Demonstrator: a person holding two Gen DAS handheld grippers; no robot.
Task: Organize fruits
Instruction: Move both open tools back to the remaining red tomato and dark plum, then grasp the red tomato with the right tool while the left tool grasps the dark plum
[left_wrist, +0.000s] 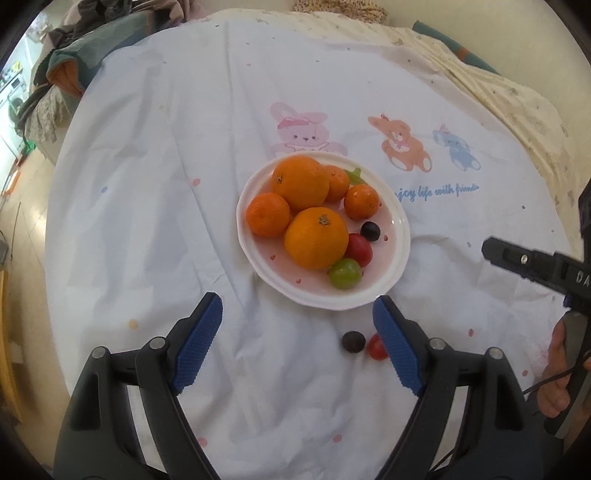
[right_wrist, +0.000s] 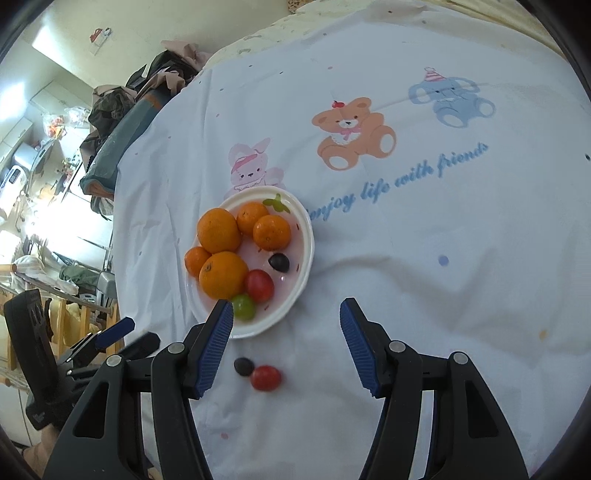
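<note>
A white scalloped plastic plate sits at centre frame on a white cloth printed with cartoon animals, holding five oranges, a dark grape, a red cherry tomato and a green one. Below the plate, on the cloth, a second dark grape touches a second red cherry tomato. The left hand-held gripper gapes wide, holding nothing. The right hand-held gripper also stands open and empty above the two loose fruits.
</note>
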